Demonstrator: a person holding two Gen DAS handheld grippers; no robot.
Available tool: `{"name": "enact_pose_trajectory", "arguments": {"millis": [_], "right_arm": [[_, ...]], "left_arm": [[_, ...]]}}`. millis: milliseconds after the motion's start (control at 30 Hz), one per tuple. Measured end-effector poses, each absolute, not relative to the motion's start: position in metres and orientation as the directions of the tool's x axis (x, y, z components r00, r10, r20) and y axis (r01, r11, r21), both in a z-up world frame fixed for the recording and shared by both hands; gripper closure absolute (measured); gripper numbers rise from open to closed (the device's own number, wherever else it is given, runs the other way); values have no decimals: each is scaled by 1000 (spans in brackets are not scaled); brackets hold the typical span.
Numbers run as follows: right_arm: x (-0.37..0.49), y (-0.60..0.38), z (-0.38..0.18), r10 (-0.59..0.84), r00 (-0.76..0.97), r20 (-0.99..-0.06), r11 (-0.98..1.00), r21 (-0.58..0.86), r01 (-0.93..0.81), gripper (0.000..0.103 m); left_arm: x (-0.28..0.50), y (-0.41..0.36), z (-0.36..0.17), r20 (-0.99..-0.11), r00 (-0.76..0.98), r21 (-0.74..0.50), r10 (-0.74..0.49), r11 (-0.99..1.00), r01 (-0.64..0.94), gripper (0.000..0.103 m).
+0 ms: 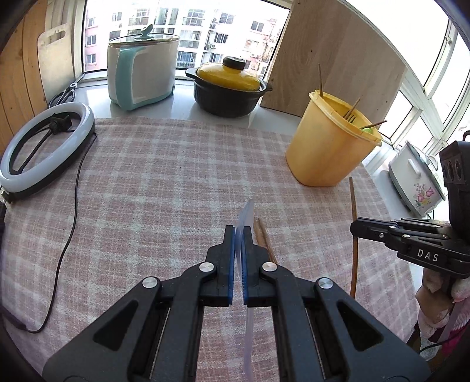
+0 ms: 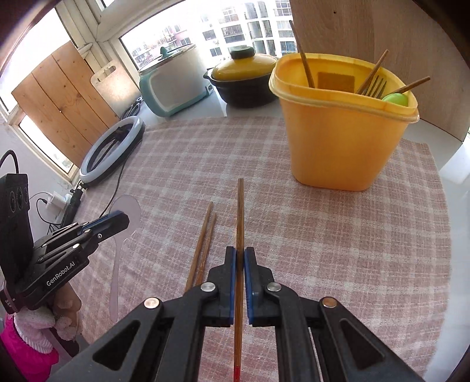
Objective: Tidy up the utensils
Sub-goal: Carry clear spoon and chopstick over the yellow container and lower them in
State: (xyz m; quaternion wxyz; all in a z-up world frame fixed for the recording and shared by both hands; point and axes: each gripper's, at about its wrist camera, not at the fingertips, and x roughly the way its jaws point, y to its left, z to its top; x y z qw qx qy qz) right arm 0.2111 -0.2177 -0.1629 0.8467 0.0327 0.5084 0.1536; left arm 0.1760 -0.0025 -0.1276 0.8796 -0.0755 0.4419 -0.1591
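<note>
Clamped mid-shaft in right gripper (image 2: 240, 258): light, stiff wooden chopstick (image 2: 240, 214). Pinched in left gripper (image 1: 241, 235): thin, slippery clear plastic spoon (image 1: 245, 217), likely flexible.

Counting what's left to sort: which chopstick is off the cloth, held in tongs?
The long chopstick clamped in the right tongs; the two shorter chopsticks lie on the checked cloth.

Bright daylight through wide windows (image 1: 188, 32) facing apartment blocks (image 2: 252, 26); pink checked cloth (image 1: 164, 176) over the table, white sill (image 1: 182, 105) behind it, wooden boards (image 2: 61, 91) leaning left, a pale wood panel (image 1: 337, 55) right.
</note>
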Motion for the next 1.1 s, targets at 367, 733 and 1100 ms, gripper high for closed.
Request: {"name": "enact_pose_trajectory", "arguments": {"millis": [367,733,1100], "right_arm": [[188,-260,-113,292,570,-768,957,238,-168,100],[181,-297,-73,242,665,-706,968,226,-111,100],[197,-319,-18,228,747,-625,969,222,-110,100]], "left_arm": [[179,-29,-84,-673,627,-267,-392,920,288,102],[202,-50,-61,-628,631,-313,-456,890,332,102],[249,-75,-24,-543,669,-374,-507,860,348,102]]}}
